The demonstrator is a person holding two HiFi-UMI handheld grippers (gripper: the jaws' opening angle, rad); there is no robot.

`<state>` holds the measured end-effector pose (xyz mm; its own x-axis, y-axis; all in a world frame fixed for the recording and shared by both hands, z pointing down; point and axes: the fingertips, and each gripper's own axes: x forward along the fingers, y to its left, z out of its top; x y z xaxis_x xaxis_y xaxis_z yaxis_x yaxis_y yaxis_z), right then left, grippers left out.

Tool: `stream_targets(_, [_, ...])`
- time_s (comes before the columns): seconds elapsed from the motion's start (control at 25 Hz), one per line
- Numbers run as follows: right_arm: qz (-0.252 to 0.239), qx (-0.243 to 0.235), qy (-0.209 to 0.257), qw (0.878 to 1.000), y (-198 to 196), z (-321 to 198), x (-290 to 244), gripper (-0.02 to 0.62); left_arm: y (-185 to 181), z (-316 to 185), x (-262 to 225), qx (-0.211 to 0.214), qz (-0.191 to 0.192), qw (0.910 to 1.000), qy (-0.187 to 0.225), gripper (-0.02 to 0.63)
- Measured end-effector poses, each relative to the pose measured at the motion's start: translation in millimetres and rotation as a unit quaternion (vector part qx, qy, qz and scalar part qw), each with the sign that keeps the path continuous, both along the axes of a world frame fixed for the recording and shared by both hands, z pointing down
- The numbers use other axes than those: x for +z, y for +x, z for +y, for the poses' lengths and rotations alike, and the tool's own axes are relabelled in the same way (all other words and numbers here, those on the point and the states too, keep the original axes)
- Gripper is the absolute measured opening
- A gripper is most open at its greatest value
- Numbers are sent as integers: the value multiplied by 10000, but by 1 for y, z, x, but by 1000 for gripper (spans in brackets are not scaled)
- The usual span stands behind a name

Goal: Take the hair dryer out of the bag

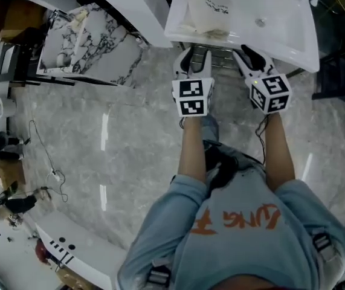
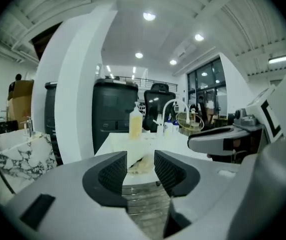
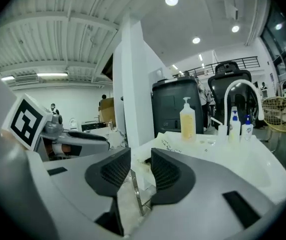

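A pale, crumpled bag (image 1: 207,14) with dark print lies on the white sink counter (image 1: 293,47) at the top of the head view. No hair dryer shows in any view. My left gripper (image 1: 196,56) and right gripper (image 1: 252,57) sit side by side at the counter's front edge, just short of the bag. In the left gripper view the jaws (image 2: 140,159) stand open, and the bag (image 2: 141,167) lies beyond the gap. In the right gripper view the jaws (image 3: 140,165) stand apart with nothing gripped, and the bag (image 3: 169,145) is ahead of them.
A yellow soap bottle (image 3: 187,119), a curved tap (image 3: 239,91) and small bottles (image 3: 235,121) stand at the back of the counter. A metal rack (image 1: 222,58) sits under its front edge. A marble-patterned unit (image 1: 93,41) stands to the left, on a glossy stone floor (image 1: 118,138).
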<state>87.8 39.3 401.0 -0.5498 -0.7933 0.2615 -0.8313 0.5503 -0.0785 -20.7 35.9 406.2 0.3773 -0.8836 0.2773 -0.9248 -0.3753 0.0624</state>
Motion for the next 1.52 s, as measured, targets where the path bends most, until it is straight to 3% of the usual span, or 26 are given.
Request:
stream_targets(0.2, [80, 182, -365, 9991, -12, -39, 29, 131, -11, -46, 41, 423, -700, 9958, -407, 166])
stream_targets(0.4, [205, -43, -665, 9976, -28, -63, 49, 123, -13, -89, 70, 738, -466, 9925, -850, 173])
stream_targets(0.48, [300, -80, -772, 9965, -32, -70, 58, 120, -11, -103, 79, 942, -628, 9895, -903, 173])
stream_targets(0.56, [399, -93, -864, 9954, -36, -76, 65, 116, -6, -112, 91, 1295, -1048, 9810, -992, 173])
stream_targets(0.68, [513, -52, -968, 9940, -37, -82, 73, 115, 4, -119, 110, 1946, -2047, 9535, -1050, 179])
stream_targets(0.76, [542, -29, -1058, 9929, -37, -82, 78, 117, 8, -126, 116, 2105, -2316, 9444, -1009, 184])
stream_targets(0.96, [546, -14, -1337, 9895, -37, -79, 96, 138, 14, -141, 127, 2095, -2581, 9391, -872, 171])
stream_targets(1.04, [580, -47, -1388, 9886, -40, -80, 101, 138, 12, -147, 125, 2041, -2567, 9414, -794, 64])
stream_targets(1.08, [583, -67, -1408, 9883, -42, -81, 103, 137, 11, -150, 122, 2056, -2510, 9428, -770, 54])
stream_targets(1.32, [466, -184, -1507, 9873, -69, -102, 105, 132, 17, -165, 89, 2493, -2086, 9435, -644, 48])
stream_targets(1.52, [578, -21, -1499, 9870, -91, -126, 106, 135, 11, -176, 72, 2704, -2387, 9323, -275, 44])
